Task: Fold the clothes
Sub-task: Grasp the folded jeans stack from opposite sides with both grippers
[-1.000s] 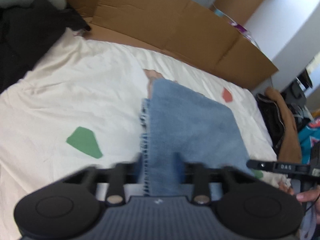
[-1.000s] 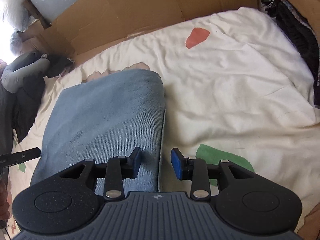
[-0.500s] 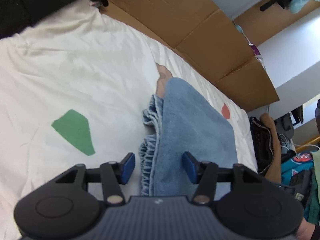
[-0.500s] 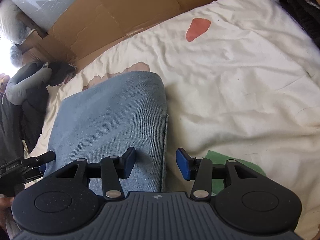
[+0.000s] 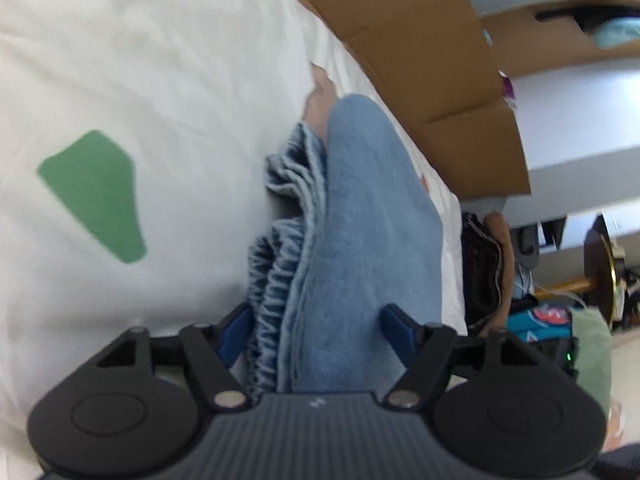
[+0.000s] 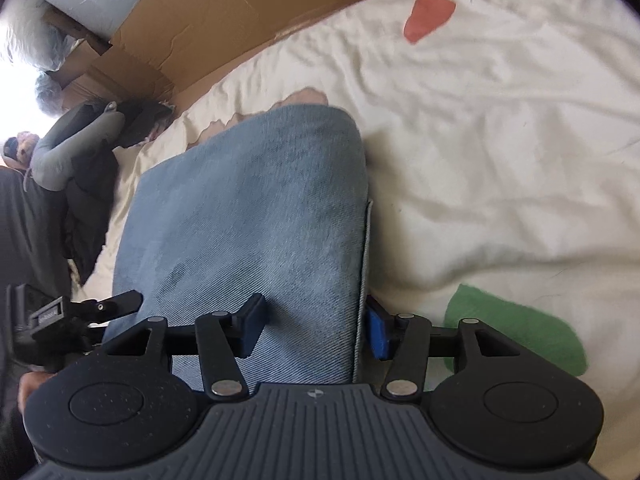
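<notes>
Denim (folded) between spread left gripper.

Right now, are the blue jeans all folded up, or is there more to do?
Nearly there, it seems. The jeans lie doubled over on the white sheet, so that fold looks done. The left gripper and right gripper have just been opening, letting go of the near edge. The bunched waistband may still need tidying.

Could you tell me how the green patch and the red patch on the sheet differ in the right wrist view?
The green patch lies near, beside the right tool; the red patch lies far off, toward the cardboard. The green one looks larger here and is partly hidden by the tool; the red one shows whole. Both are flat, irregular shapes on the cream sheet.
</notes>
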A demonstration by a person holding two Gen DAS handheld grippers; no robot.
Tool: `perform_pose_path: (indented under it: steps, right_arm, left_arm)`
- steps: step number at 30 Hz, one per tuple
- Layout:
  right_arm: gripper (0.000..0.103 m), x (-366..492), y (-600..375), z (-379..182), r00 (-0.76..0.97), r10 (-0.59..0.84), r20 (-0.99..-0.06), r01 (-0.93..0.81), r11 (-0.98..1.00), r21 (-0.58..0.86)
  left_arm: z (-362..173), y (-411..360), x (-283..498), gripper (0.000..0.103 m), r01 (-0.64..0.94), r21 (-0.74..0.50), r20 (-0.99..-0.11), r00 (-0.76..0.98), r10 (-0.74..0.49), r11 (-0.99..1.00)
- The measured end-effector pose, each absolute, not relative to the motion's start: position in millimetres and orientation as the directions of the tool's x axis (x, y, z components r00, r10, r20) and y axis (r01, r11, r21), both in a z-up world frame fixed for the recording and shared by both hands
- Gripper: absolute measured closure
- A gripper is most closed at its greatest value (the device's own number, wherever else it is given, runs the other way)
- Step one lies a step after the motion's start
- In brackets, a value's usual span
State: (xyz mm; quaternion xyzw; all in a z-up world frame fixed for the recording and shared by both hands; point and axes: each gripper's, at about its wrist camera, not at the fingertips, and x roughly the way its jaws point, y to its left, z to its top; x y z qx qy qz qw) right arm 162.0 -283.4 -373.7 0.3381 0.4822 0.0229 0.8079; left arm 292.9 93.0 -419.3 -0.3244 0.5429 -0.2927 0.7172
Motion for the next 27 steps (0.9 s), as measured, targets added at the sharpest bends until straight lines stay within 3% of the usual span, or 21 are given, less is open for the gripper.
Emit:
perform_pose_path:
  steps: [2,3,7,12,18,20,22,27]
  right_arm:
    - [0.046,162.4,-285.1,-377.7,0.535,0.385,-0.752,0.287,0.754,0.590]
    - [0.051,162.9,-285.0,-377.2,0.536,0.392,-0.747,0.279,0.753,0.596]
    - [0.069,163.0,-282.1,-367.0,0.546,0.400,-0.736,0.237,0.769,0.594]
    - [0.079,159.8,-284.6,-353.5,0.566,0.396,-0.723,0.211,0.778,0.592]
    - [0.080,153.0,-294.6,-350.9,0.583,0.381,-0.718,0.236,0.766,0.598]
    - [0.077,154.3,-296.2,-356.6,0.566,0.384,-0.730,0.255,0.760,0.598]
    - [0.067,156.5,-296.8,-359.9,0.547,0.389,-0.742,0.266,0.759,0.594]
    - [0.065,155.0,-298.6,-367.7,0.533,0.420,-0.735,0.264,0.743,0.615]
  left_arm:
    - [-416.8,89.0,295.4,0.024,0.089,-0.774,-0.598,0.222,-0.770,0.627]
    - [-416.3,88.4,297.0,0.025,0.085,-0.773,-0.601,0.217,-0.769,0.628]
    - [-410.3,85.5,298.2,0.039,0.099,-0.766,-0.606,0.219,-0.765,0.635]
    - [-400.8,88.3,294.4,0.051,0.111,-0.782,-0.578,0.239,-0.780,0.613]
    - [-398.9,79.6,296.4,0.048,0.121,-0.768,-0.594,0.232,-0.770,0.629]
    - [-403.5,77.9,300.2,0.037,0.108,-0.768,-0.603,0.211,-0.769,0.632]
    - [-407.9,77.3,304.3,0.035,0.090,-0.773,-0.608,0.180,-0.773,0.628]
    - [-415.7,73.8,308.1,0.032,0.076,-0.793,-0.593,0.128,-0.795,0.604]
